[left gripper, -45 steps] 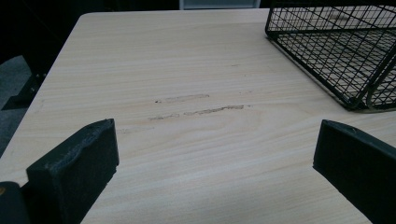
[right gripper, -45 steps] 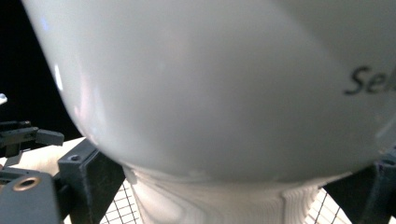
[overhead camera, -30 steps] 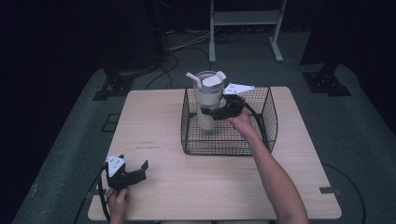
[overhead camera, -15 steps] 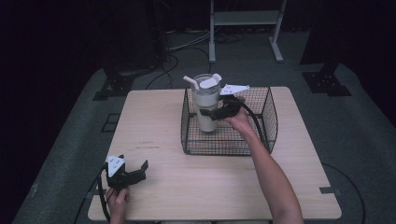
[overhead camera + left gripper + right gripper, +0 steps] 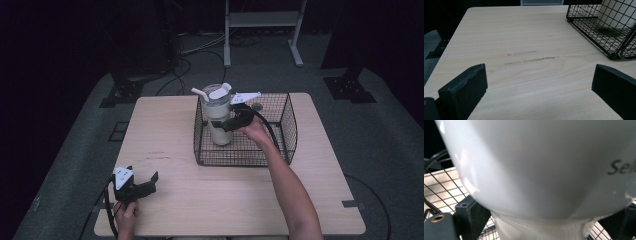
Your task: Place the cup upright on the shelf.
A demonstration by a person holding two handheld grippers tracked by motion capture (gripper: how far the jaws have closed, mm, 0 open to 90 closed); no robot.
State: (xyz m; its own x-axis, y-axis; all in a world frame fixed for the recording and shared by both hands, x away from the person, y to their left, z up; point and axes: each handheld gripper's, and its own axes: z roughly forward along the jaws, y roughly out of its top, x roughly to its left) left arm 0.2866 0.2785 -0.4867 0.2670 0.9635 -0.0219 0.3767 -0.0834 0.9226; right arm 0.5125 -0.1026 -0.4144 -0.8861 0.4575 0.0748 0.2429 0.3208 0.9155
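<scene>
Tumbler [image 5: 218, 116] upright in basket [image 5: 285, 131], between right gripper's [image 5: 226, 124] fingers.

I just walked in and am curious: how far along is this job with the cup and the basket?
Midway, it seems. The white tumbler stands upright inside the wire basket, and the right gripper is closed around its body. Whether it is going in or coming out, I cannot tell. The left gripper rests open on the table.

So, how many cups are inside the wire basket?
1. The white tumbler stands upright in the left part of the wire basket, with the right gripper closed around it. Nothing else seems hidden there.
</scene>
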